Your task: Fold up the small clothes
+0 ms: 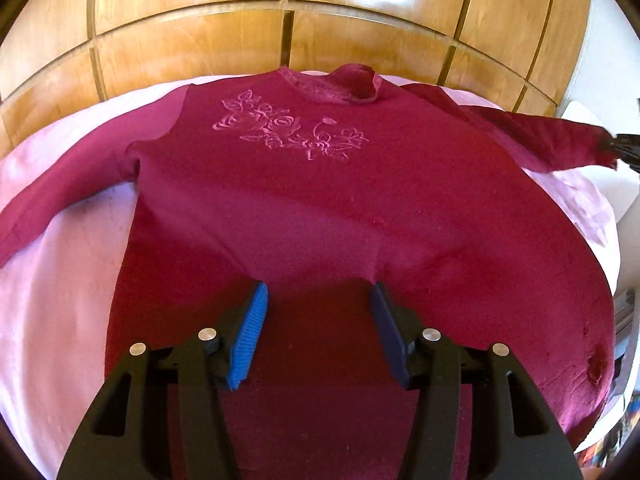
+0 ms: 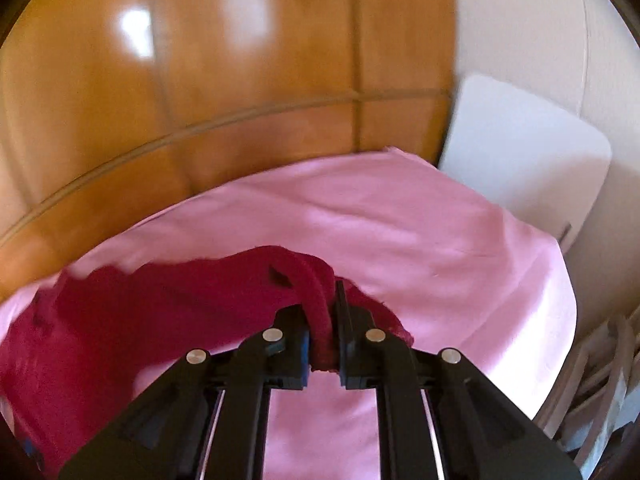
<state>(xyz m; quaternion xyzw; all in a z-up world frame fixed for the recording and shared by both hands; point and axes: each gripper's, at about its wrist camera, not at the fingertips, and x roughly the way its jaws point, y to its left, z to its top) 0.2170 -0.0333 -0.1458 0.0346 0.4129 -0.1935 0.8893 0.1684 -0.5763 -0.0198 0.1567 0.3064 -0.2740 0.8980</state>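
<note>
A dark red sweater [image 1: 320, 184] with pink embroidered flowers [image 1: 292, 124] lies face up on a pink sheet [image 1: 60, 300]. My left gripper [image 1: 318, 300] is open, its blue pads above the sweater's lower hem, holding nothing. The sweater's right sleeve [image 1: 552, 136] stretches out to the right, where my right gripper [image 1: 624, 146] shows at the frame edge. In the right wrist view my right gripper [image 2: 326, 312] is shut on the sleeve cuff [image 2: 320, 304] and holds it lifted above the sheet [image 2: 440, 240]. The left sleeve [image 1: 52, 200] lies out to the left.
A wooden panelled headboard [image 1: 280, 20] stands behind the bed. A white flat object [image 2: 520, 160] leans at the bed's right side by a white wall. Cluttered items [image 2: 600, 400] sit low at the right. The sheet edge drops off on the right.
</note>
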